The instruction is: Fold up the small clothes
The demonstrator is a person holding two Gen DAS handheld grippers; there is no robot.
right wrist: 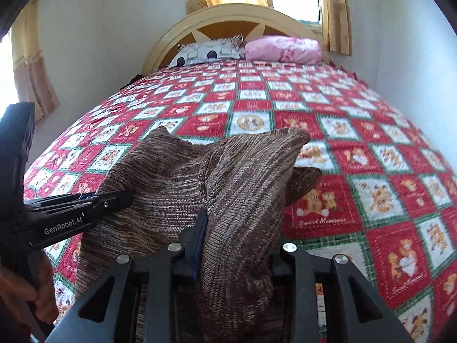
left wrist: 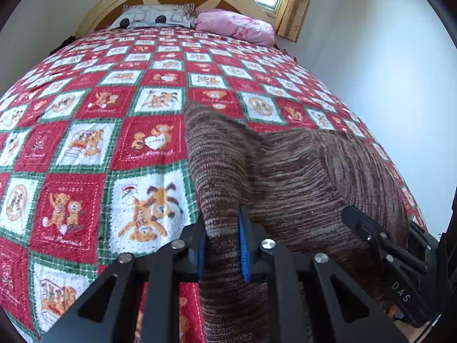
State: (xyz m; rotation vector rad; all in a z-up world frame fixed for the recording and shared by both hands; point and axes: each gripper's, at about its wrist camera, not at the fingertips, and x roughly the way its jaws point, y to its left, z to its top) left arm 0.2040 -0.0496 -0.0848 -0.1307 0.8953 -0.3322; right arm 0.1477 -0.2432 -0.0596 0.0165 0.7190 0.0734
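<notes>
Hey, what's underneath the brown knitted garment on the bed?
The brown knitted garment lies on the red, white and green teddy-bear quilt. The squares directly beneath it are hidden, so anything else under it cannot be seen.

A brown knitted garment [left wrist: 285, 171], streaked with tan and cream in fine horizontal ribs, is being held up off a red, white and green patchwork bedspread [left wrist: 85, 148]; its near edge is being pinched at two points and drawn into raised folds; the cloth is being bunched into a thick, upright pleat at each point; between them the fabric is sagging in a shallow curve; its far corners are lying crumpled on the bedspread, one tip sticking up, another curling under on the right.
</notes>
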